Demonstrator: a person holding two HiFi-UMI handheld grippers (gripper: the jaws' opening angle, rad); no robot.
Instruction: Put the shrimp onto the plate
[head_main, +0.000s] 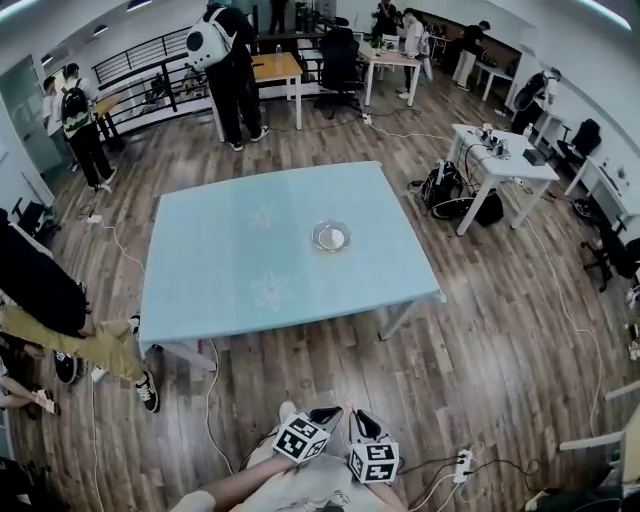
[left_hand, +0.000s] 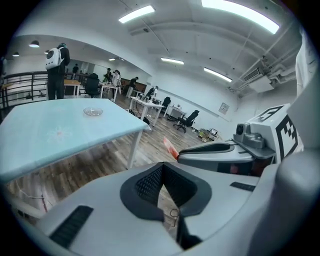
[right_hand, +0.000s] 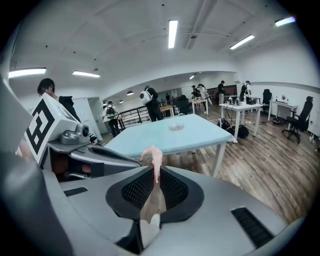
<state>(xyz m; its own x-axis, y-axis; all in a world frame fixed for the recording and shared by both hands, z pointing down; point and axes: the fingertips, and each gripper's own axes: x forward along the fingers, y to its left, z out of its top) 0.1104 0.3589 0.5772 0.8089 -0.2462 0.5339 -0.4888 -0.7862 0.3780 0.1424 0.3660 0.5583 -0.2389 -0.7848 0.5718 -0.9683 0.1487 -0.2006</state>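
Observation:
A pale pink shrimp (right_hand: 155, 160) sticks up from between the jaws of my right gripper (right_hand: 156, 172), which is shut on it. In the left gripper view the shrimp's orange-pink tip (left_hand: 170, 146) shows at the right gripper's nose. My left gripper (left_hand: 162, 167) is shut with nothing in it. In the head view both grippers are low and close to my body, the left gripper (head_main: 322, 414) beside the right gripper (head_main: 362, 422), well short of the light blue table (head_main: 230, 270). A small glass plate (head_main: 331, 236) lies right of the table's middle and looks empty; the plate (right_hand: 176, 127) lies far ahead of the jaws.
Wooden floor lies between me and the table. A power strip (head_main: 462, 466) with cables is on the floor at my right. A person (head_main: 60, 310) stands by the table's left edge. White desks (head_main: 500, 165), chairs and more people fill the back of the room.

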